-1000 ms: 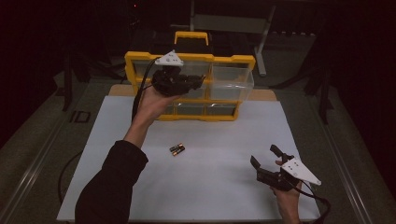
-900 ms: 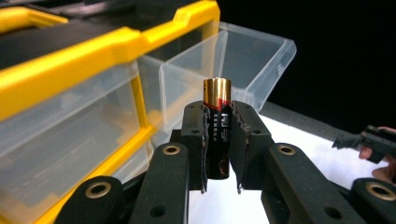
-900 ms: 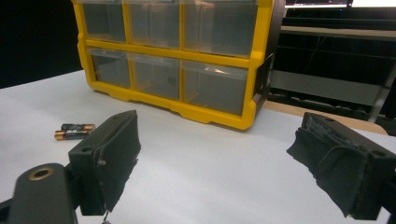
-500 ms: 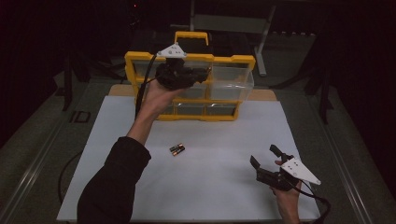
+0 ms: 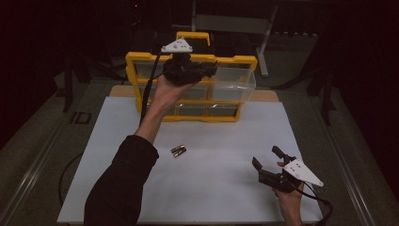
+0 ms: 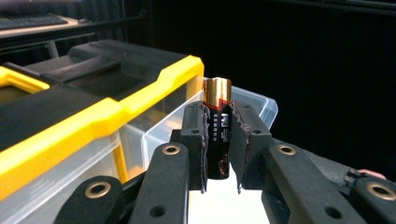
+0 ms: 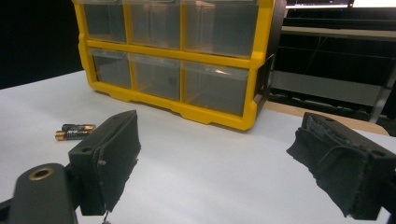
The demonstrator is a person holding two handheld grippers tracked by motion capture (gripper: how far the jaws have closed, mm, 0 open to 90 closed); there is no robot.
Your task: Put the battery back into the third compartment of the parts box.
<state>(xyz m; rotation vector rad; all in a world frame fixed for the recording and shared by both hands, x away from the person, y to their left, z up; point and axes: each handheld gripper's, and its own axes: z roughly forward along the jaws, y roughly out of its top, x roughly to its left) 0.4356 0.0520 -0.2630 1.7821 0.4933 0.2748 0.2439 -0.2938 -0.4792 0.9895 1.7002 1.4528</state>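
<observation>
My left gripper (image 5: 209,70) is raised in front of the top of the yellow drawer cabinet (image 5: 141,89). It is shut on a black and copper battery (image 6: 217,126), held upright between the pads. Just beyond the jaws is the clear top right drawer (image 5: 237,84), pulled out; its rim (image 6: 163,130) lies behind the battery. Two more batteries (image 5: 178,150) lie side by side on the white mat, also seen at the left as batteries (image 7: 74,131). My right gripper (image 5: 266,157) rests low at the front right, open with nothing between its pads (image 7: 112,158).
The white mat (image 5: 226,136) covers the table from the cabinet (image 7: 254,70) to the front edge. The cabinet's other clear drawers are pushed in. A black cable hangs from the left gripper down past the cabinet's left side. Dark stands and a frame sit behind the table.
The left hand has risen and shifted right with the battery, closer to the pulled-out top drawer. The right gripper has stayed in place.
</observation>
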